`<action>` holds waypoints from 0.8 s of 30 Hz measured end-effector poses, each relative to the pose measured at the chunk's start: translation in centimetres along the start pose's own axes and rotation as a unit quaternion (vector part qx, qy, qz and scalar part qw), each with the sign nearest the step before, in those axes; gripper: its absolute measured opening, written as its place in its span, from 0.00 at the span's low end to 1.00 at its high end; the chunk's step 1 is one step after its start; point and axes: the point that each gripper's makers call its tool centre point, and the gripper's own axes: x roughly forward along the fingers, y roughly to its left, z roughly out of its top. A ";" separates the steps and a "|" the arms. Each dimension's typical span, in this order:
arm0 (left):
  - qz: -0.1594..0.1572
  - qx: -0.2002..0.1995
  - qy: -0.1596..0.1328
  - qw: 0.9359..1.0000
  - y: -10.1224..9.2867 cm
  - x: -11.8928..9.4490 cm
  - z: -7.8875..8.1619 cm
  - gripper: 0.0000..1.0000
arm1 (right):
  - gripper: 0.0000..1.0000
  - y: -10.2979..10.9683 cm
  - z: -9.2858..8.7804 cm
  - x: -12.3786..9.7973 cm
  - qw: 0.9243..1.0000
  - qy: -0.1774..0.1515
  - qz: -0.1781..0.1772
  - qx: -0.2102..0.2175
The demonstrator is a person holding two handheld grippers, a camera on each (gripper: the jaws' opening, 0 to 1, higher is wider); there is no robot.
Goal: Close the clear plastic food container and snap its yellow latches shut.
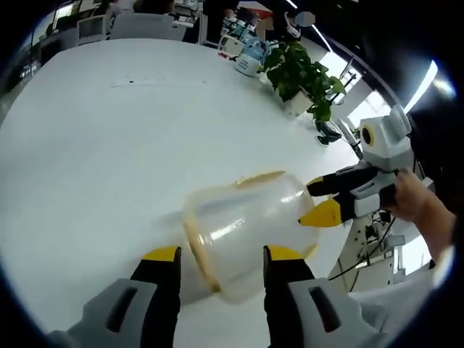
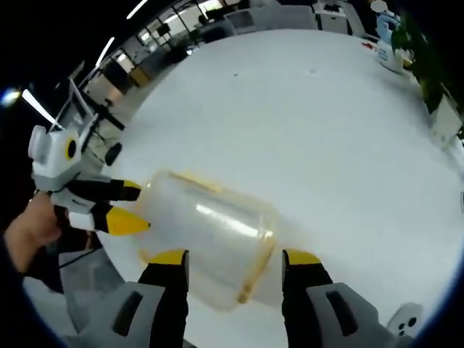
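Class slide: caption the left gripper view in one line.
Both grippers meet a clear container with yellow trim on a white table.

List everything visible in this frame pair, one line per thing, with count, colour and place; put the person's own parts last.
Food container: one, clear plastic with yellow trim, lying on its side on the table, between the jaws of both grippers.
Table: one, white, large, under the container.
Potted plant: one, green leaves in a white pot, at the far edge of the table.
Cartons or bottles: a small group, white and blue, beside the plant; too blurred to count.
Office desks and chairs: several, dim, beyond the table.
Left gripper: one, black and grey with yellow tips, jaws apart around the container.
Right gripper: one, same colours, jaws apart around the container.
Hand: one, holding the right gripper's handle.
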 end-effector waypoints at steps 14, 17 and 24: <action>-0.010 0.063 0.026 0.998 -0.3 -1.2 0.4 0.44 | 0.51 0.6 0.8 -0.6 0.994 0.013 0.006 -0.105; -0.010 0.081 0.023 0.996 -0.4 -1.4 1.0 0.44 | 0.50 0.4 0.9 -0.7 0.994 0.015 0.004 -0.111; -0.012 0.123 0.037 0.992 -0.4 -1.6 1.3 0.44 | 0.50 0.7 1.1 -0.9 0.992 0.021 0.013 -0.126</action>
